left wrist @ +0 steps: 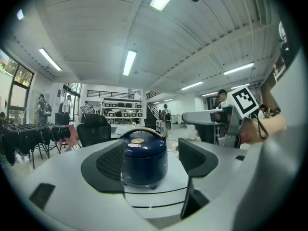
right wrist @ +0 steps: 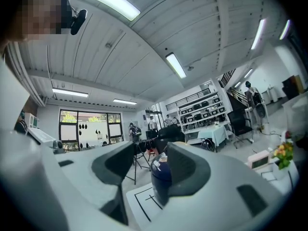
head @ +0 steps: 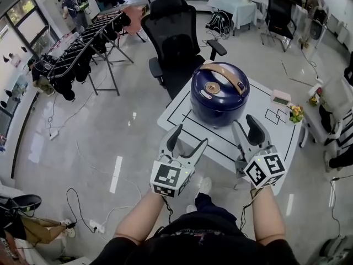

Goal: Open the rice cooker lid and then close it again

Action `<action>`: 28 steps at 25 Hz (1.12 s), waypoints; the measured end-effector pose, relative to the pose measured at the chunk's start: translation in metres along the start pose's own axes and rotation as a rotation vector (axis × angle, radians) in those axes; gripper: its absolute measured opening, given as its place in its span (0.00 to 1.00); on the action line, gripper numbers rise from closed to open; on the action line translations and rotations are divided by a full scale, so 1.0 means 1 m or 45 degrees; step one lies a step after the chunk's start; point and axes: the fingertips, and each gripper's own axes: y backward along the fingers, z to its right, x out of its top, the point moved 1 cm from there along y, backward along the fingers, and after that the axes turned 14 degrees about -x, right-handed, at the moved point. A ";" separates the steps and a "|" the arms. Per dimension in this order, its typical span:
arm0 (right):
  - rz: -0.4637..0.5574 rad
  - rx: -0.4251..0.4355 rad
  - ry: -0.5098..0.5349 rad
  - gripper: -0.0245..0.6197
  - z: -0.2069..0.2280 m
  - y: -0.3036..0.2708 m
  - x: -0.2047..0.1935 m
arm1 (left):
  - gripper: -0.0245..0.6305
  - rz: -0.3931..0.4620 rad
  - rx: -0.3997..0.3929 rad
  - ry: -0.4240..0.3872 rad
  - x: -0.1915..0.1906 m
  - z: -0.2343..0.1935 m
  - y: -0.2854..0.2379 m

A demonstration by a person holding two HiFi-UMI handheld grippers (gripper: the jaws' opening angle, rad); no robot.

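Dark-blue round rice cooker (head: 219, 93) with tan handle sits mid white line-marked table (head: 176, 115), lid shut. Left gripper (head: 190, 136) and right gripper (head: 245, 121): both spread wide, empty, just short of cooker. Likely approach step: find lid release, press squarely, steady body with other gripper.

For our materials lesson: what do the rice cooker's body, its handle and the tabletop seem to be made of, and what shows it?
Rice cooker body: glossy dark blue, painted metal or plastic; highlights glint on it. Handle: matte tan, probably plastic; no shine. Table: smooth white top, perhaps laminate, with black lines marked on it.
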 end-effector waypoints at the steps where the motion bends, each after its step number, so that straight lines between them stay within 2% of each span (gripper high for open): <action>1: 0.000 -0.005 -0.006 0.35 0.005 -0.006 0.001 | 0.55 -0.003 -0.004 -0.001 0.001 -0.004 -0.008; 7: 0.013 -0.043 -0.055 0.35 0.040 -0.051 0.008 | 0.55 -0.018 -0.038 -0.023 0.011 -0.034 -0.059; 17: 0.050 -0.098 -0.057 0.35 0.095 -0.099 0.034 | 0.55 0.012 -0.083 -0.074 0.042 -0.068 -0.141; 28: 0.081 -0.143 -0.071 0.35 0.123 -0.122 0.054 | 0.55 0.042 -0.116 -0.106 0.067 -0.089 -0.180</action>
